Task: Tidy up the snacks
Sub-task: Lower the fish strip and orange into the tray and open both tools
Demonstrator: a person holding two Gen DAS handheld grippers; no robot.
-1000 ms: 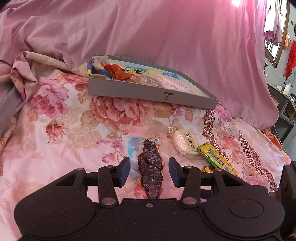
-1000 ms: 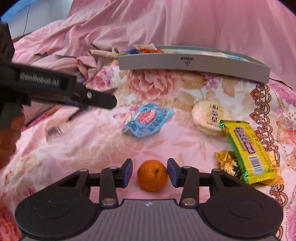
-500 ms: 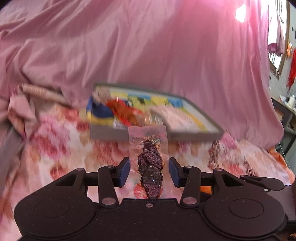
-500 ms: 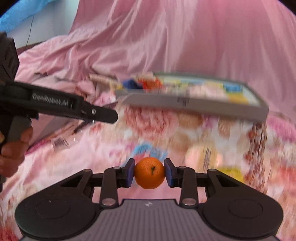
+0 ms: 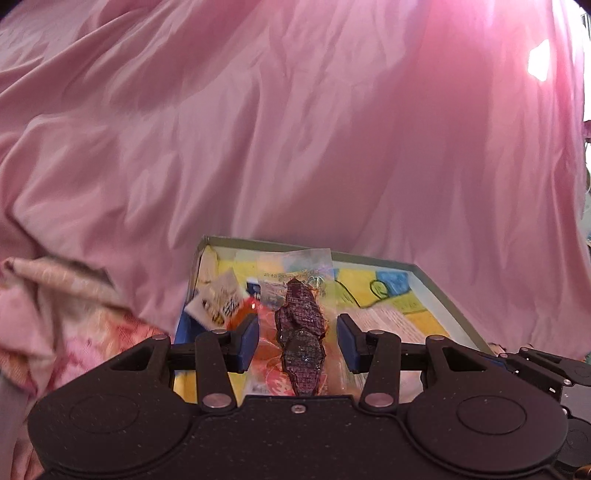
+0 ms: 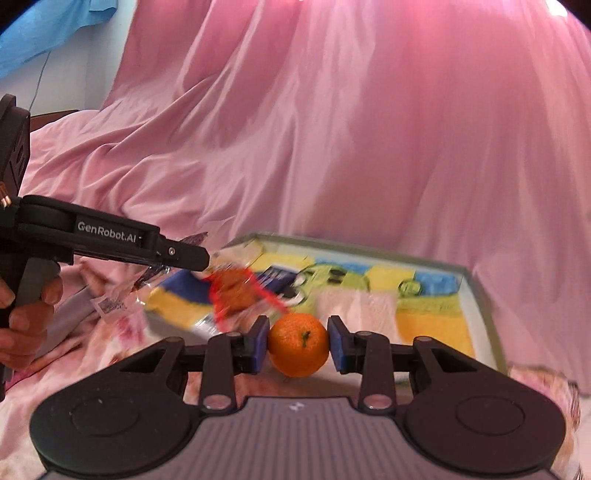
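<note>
A clear packet of dark purple pieces [image 5: 301, 325] hangs over the near end of the grey box [image 5: 439, 291], with my left gripper [image 5: 297, 339] shut on its wrapper. In the right wrist view an orange [image 6: 291, 350] is pressed between the blue pads of my right gripper [image 6: 297, 345], just in front of the same grey box [image 6: 480, 306]. The left gripper [image 6: 192, 256] also shows there at the left, with the packet trailing from its tip and a hand [image 6: 22, 325] on its grip. The box holds several wrapped snacks on a yellow and blue lining.
A pink sheet [image 5: 295, 129] hangs as a wall behind the box. The floral bedspread [image 5: 74, 332] lies under and left of it. Inside the box lie a red net bag [image 6: 232, 288] and a white packet [image 5: 218, 302]. Blue cloth [image 6: 44, 26] shows at the top left.
Both grippers have risen and moved forward to the box. The right one closed on the orange and lifted it off the bedspread. The left one carried the purple packet up with it.
</note>
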